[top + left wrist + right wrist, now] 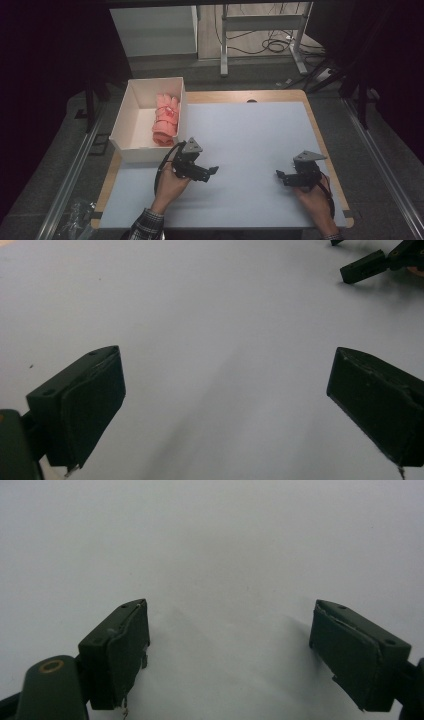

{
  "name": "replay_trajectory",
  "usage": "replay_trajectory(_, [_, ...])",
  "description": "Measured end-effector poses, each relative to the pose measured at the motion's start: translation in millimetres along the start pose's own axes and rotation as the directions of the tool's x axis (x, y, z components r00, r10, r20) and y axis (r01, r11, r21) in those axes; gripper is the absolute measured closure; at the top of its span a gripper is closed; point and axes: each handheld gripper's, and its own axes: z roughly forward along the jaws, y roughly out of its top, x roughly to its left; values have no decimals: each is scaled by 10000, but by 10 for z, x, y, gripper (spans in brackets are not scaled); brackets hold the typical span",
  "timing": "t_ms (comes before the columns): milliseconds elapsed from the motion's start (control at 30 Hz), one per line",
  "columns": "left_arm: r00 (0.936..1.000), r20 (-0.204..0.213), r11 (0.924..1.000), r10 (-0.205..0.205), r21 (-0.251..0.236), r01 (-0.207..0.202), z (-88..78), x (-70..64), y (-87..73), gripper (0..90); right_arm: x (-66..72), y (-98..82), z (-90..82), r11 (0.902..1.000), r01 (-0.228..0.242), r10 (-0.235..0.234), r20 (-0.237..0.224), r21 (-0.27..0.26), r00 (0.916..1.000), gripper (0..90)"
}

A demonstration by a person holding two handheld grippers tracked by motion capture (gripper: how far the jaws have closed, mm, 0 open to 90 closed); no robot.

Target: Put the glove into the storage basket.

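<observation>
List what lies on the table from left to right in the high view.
White box with the pink rolled cloth inside → left gripper → right gripper.
</observation>
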Motion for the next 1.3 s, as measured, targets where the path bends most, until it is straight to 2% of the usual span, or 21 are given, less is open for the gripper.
replay_trajectory(433, [9996, 193, 9981, 226, 577, -237, 275, -74, -107, 27, 0, 0, 0, 10000, 0, 0, -2, -4, 10000, 166])
replay_trajectory(800, [9988, 477, 9967, 121, 798, -158, 418, -112, -248, 26, 0, 0, 0, 10000, -1, 1, -3, -1, 10000, 166])
replay_trajectory(1000, [9989, 394, 9929, 255, 1152, -299, 512, -152, -310, 25, 0, 0, 0, 10000, 0, 0, -2, -1, 10000, 166])
replay_trajectory(1167, [9977, 137, 9877, 659, 1410, -672, 544, -201, -308, 10, 0, 0, -1, 10000, -4, 4, -4, -2, 10000, 166])
replay_trajectory(1300, [9978, 126, 9873, 658, 1443, -670, 547, -202, -307, 7, -1, -3, -1, 10000, -1, 1, -5, -7, 10000, 166])
